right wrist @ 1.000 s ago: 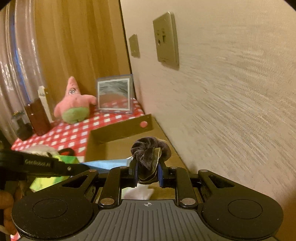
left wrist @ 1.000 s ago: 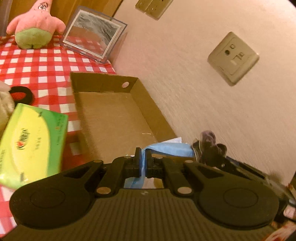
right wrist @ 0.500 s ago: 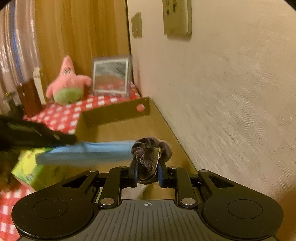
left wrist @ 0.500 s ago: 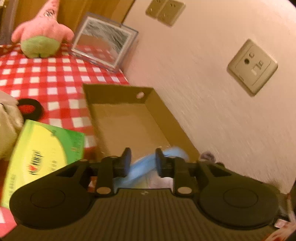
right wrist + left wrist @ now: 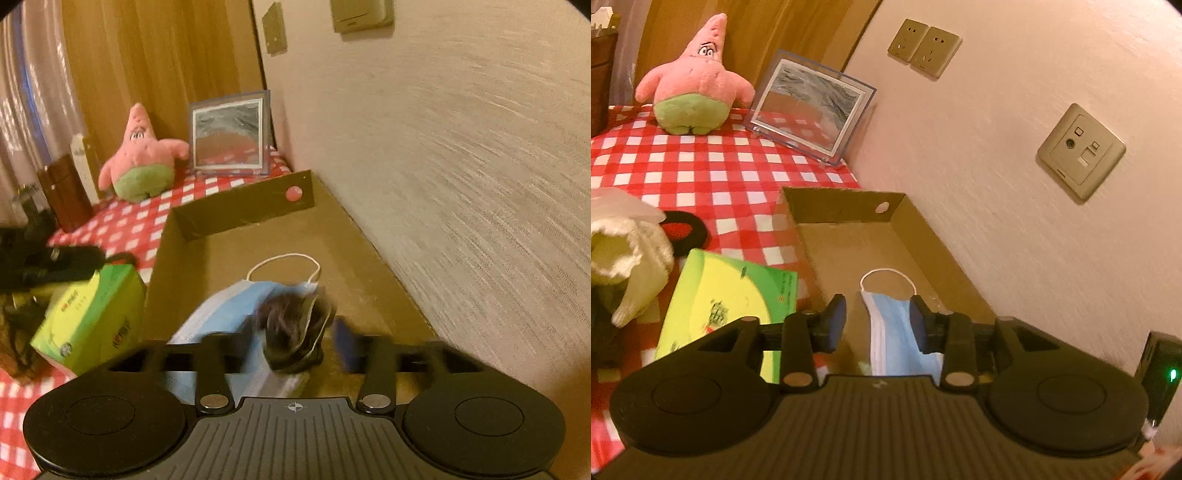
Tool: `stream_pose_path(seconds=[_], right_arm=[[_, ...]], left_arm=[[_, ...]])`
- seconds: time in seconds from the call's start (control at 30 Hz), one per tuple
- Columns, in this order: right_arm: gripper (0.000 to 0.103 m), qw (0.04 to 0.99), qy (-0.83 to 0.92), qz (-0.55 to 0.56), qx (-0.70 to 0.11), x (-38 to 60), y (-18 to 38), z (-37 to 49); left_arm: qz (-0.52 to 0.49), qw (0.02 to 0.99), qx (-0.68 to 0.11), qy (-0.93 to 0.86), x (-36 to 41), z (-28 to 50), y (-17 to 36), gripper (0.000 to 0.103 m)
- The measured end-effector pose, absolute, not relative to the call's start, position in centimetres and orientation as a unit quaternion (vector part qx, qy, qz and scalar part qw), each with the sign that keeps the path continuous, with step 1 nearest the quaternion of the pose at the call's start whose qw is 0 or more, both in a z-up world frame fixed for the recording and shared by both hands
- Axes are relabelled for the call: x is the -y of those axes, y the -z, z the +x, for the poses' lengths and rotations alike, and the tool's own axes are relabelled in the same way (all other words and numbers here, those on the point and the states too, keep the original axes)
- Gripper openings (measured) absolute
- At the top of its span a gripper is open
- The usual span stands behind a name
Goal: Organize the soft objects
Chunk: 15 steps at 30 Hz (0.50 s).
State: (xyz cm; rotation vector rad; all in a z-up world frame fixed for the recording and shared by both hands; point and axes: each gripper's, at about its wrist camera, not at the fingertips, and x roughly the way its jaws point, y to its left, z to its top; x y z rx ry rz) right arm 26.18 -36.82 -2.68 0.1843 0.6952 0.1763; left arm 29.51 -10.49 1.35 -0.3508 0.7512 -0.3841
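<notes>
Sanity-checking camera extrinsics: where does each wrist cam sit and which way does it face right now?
Left wrist: on the left gripper, looking along its open fingers into the cardboard box, over the blue mask.
Right wrist: on the right gripper, jaws open, looking down the box beside the wall; dark scrunchie on the mask.
Shared: box, mask, green tissue box, pink plush, framed picture.

— How many soft things so far?
— One blue face mask [image 5: 892,328] and one dark scrunchie [image 5: 295,332] in the one cardboard box [image 5: 945,258]. One pink plush star [image 5: 696,79], one green tissue box [image 5: 720,302].
— Wall sockets?
— Three plates: two together [image 5: 923,46], one apart [image 5: 1080,151]. And one picture frame [image 5: 812,107].
</notes>
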Motion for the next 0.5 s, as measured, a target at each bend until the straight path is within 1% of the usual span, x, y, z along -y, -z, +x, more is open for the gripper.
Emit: stream_pose_path(seconds=[0.2,0.23,0.27,0.4,0.5], right_arm=[[0.068,0.934,-0.086,0.097,-0.334,37.1,1.9,25.1],[0.068,0.933,-0.086,0.101,-0.334,37.1,1.8,24.8],[0.068,0.933,-0.085,0.104,-0.333,37.1,1.6,24.4],[0.069,0.933,-0.085,0.124,-0.327,37.1,0.6,22.1],[0.068,0.933,-0.095,0.134,-0.319,36.4,-0.4,20.2]], left_arm=[[-0.152,0.908,-0.355,0.165,9.3,26.3,-1.8,0.044],[-0.15,0.909,-0.353,0.161,9.0,25.6,-1.9,0.046],[-0.148,0.911,-0.351,0.158,8.8,24.9,-2.0,0.051],[-0.13,0.921,-0.341,0.134,7.5,21.5,-2.5,0.055],[-0.127,0.926,-0.338,0.114,6.3,18.8,-2.7,0.061]])
